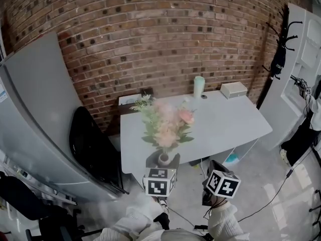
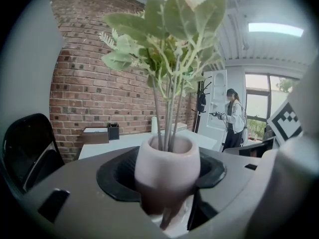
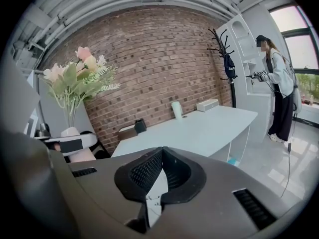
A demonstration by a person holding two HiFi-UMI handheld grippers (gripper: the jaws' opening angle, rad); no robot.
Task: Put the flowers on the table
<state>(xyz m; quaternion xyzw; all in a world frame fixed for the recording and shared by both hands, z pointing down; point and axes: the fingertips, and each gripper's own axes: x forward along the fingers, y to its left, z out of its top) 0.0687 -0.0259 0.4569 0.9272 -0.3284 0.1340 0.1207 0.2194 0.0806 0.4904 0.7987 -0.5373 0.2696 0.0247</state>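
The left hand-held gripper (image 2: 167,176) is clamped around the lower body of a small pale vase (image 2: 167,163), and the flowers (image 2: 164,39) stand upright out of it, stems straight and leaves spreading above. In the head view the vase hangs in the air just before the near edge of the white worktop (image 1: 225,119), toward its near left corner. It is not yet set down.

The step in hand appears to be the carry to the worktop. To do it well, the vase should stay vertical as it crosses the near edge, since the tall bouquet probably makes it top-heavy. It should then come down onto the bare middle, well apart from the cup (image 1: 199,87) and the box (image 1: 233,90) at the far edge. The jaws should part only once the base sits flat, and the hand-held gripper should draw straight back so that it does not tip the vase.

The left hand-held gripper is held level, pointing toward the brick wall, with a white sleeve below it. The right hand-held gripper (image 3: 160,156) hangs beside it on the right, its jaws together with nothing between them, aimed over the worktop.
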